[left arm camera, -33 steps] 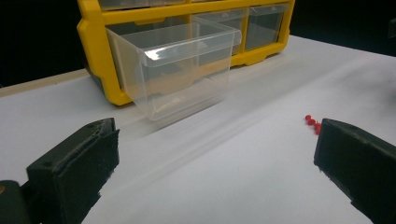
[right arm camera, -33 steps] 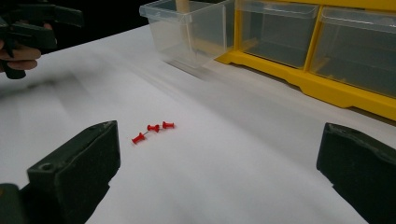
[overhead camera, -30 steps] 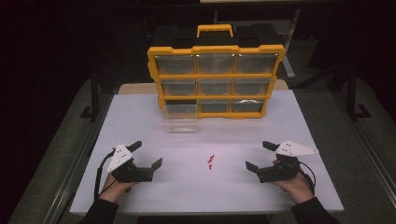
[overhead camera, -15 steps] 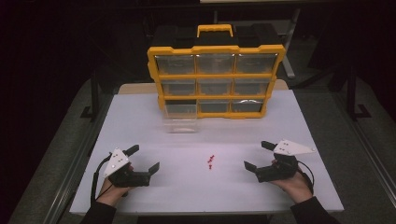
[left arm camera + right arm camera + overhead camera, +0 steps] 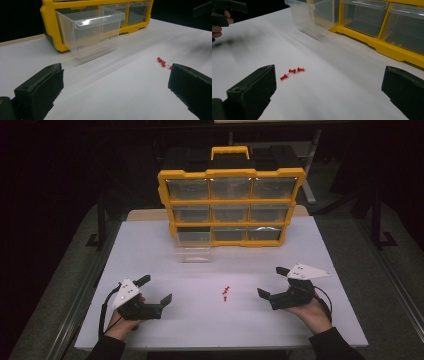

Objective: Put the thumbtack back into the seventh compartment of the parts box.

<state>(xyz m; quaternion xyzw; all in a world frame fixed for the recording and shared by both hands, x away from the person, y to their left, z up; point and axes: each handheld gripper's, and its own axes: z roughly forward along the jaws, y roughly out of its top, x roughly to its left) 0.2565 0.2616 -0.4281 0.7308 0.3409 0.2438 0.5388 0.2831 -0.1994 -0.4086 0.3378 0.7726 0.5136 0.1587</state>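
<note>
Both handheld grippers look like the same build: chunky black bodies with two thick black jaws. The left gripper (image 5: 155, 289) has a white three-cornered plate on top with a few small dark dots on it, and a black cable looping off its left side. The right gripper (image 5: 273, 281) carries the same sort of plate, pale grey-white and pointing right, also dotted, with a black cable curling round its right side. Up close in the gripper views the jaws are matte, a bit rough-edged, blocky with squared tips, and there's a small round screw hole on the left-hand jaw. Sleeves are dark, basically black, at both wrists.
</note>
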